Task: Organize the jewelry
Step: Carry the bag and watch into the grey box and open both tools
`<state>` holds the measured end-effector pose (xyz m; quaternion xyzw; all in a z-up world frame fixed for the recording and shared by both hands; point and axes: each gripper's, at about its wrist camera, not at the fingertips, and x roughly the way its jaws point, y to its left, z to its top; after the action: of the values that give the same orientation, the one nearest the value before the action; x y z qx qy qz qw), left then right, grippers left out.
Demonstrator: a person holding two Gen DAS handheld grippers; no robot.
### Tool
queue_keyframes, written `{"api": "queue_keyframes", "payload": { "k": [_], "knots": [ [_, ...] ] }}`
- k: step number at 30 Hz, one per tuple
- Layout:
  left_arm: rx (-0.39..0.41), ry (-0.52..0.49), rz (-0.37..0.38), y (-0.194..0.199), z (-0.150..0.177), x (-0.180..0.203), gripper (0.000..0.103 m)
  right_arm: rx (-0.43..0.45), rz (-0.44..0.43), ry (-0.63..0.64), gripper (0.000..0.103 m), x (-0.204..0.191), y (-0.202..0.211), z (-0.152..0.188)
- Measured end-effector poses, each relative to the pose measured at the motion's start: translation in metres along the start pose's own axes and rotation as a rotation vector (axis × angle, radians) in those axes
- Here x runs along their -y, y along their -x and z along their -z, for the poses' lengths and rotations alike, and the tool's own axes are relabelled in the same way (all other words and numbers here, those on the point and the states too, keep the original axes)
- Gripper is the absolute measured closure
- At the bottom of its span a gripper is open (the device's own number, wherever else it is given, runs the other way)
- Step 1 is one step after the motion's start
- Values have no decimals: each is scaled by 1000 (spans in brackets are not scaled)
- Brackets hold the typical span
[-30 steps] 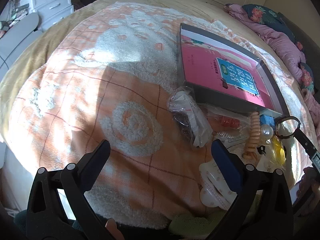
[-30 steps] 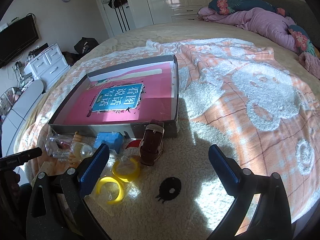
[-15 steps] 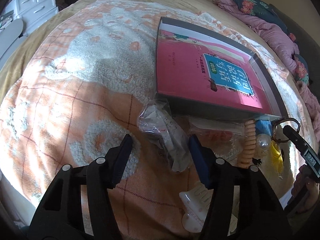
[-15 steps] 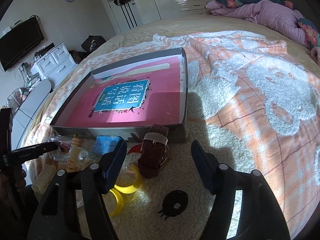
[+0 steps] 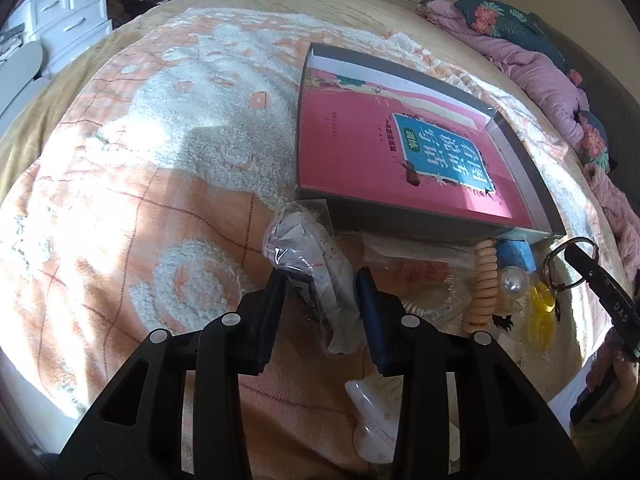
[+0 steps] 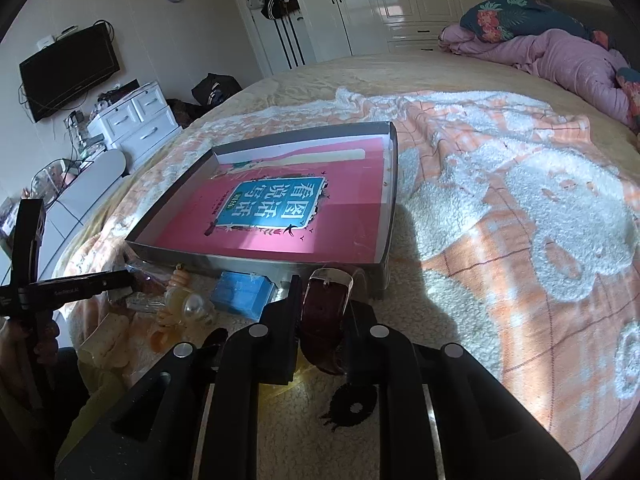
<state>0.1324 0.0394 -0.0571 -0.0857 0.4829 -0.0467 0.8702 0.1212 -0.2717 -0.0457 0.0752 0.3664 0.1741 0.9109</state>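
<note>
**A:** ok so which hand actually has something? both grippers are down in the clutter along the near wall of the grey tray.

**B:** both, looks like. The left gripper has its fingers pulled in on the clear plastic bag, one finger on each side of it. The bag's long axis runs near-to-far, roughly in line with the fingers, with its far end just short of the tray's near-left corner. I can't tell how firm the pinch is, crinkly plastic hides the contact.

**A:** and the right one?

**B:** The right gripper is closed around the brown watch. The strap stands on edge between the pads, the silver buckle end poking out on the far side, touching or almost touching the tray wall.

**A:** so the drop spot is basically straight ahead?

**B:** yeah. My guess is both need a lift over the wall, then a short push away. The watch is nearer the wall, so the right hand has the shorter trip. The blue box and the pearl piece sit just left of the watch, untouched.
</note>
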Motion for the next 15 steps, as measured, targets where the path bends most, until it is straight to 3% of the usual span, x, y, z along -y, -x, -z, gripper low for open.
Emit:
{"api": "queue_keyframes", "payload": {
  "k": [9,15],
  "knots": [
    [104,24,-18,37,-12,-12,75,68,1,53,89,-5,21,-27],
    [138,-3,-17,42,-35,-5,75,85,-27,106,89,-16,8,-58]
  ]
}}
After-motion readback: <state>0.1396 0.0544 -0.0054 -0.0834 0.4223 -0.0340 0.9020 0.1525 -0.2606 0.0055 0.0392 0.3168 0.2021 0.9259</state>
